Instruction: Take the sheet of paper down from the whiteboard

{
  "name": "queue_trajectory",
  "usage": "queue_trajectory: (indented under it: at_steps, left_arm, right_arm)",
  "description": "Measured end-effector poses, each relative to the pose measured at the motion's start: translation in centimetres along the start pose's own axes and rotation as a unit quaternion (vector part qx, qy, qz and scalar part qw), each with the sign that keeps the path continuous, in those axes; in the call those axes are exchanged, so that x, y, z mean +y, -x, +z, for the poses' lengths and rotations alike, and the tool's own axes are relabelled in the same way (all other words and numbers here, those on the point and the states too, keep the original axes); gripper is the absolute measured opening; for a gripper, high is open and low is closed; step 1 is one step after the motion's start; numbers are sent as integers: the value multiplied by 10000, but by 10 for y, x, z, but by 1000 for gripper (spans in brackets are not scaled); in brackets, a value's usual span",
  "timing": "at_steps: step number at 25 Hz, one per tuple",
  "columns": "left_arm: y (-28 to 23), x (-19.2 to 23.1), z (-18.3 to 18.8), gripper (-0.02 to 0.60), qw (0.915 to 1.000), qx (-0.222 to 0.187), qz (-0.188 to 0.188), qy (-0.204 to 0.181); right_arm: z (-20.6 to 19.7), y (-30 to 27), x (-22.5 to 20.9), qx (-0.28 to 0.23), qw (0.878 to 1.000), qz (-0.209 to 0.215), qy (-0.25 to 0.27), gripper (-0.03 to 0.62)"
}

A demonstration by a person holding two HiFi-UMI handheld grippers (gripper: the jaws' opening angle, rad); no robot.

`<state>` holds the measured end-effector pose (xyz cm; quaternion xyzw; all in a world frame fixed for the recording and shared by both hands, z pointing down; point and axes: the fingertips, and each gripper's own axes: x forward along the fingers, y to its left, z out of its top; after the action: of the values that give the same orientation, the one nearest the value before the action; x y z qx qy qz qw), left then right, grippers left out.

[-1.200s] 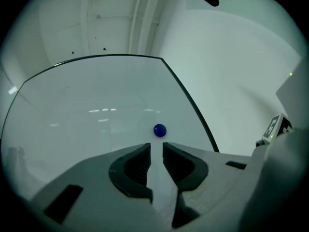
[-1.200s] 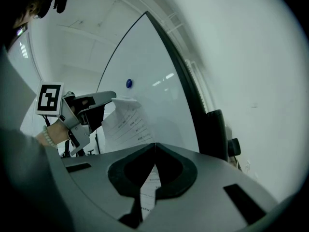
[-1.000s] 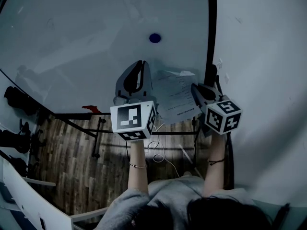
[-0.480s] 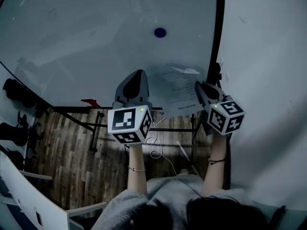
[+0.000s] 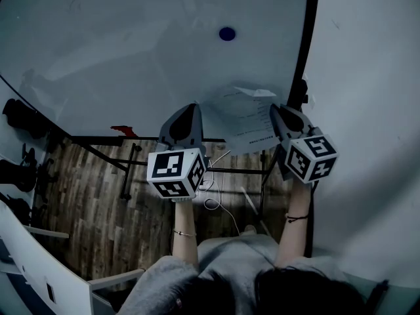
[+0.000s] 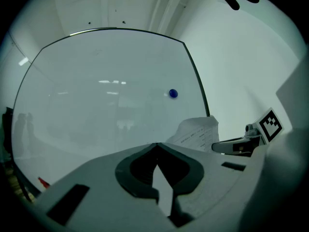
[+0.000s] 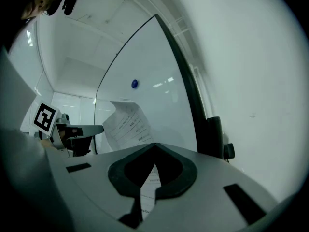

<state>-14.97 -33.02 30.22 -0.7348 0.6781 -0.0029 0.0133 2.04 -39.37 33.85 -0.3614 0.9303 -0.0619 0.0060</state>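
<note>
Right tool (image 7: pixel 154 145) clamps the sheet of paper (image 7: pixel 126 122); left tool (image 6: pixel 157 145) sits closed.

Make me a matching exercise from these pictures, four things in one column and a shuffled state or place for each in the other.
1 sheet of paper
2 blue magnet
3 left hand-held gripper
4 right hand-held gripper

A shut, nothing between its jaws
B on the whiteboard, apart from the paper
C shut on the paper's edge
D printed, top edge curled over

Pairs: 1-D, 2-B, 3-A, 4-C
</note>
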Motion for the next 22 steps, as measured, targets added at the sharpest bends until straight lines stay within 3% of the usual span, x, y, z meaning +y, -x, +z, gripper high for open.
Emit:
queue_trajectory:
  at_steps: [7,22]
  left_arm:
    - [6,1,-15,6,9998,152,-34,79]
    - [13,7,-9,6,9999,77,-52,77]
  right_arm:
    - [4,2,7,-54,10000,-5,68,2]
    - [14,8,11,-202,9998,-75,42,1]
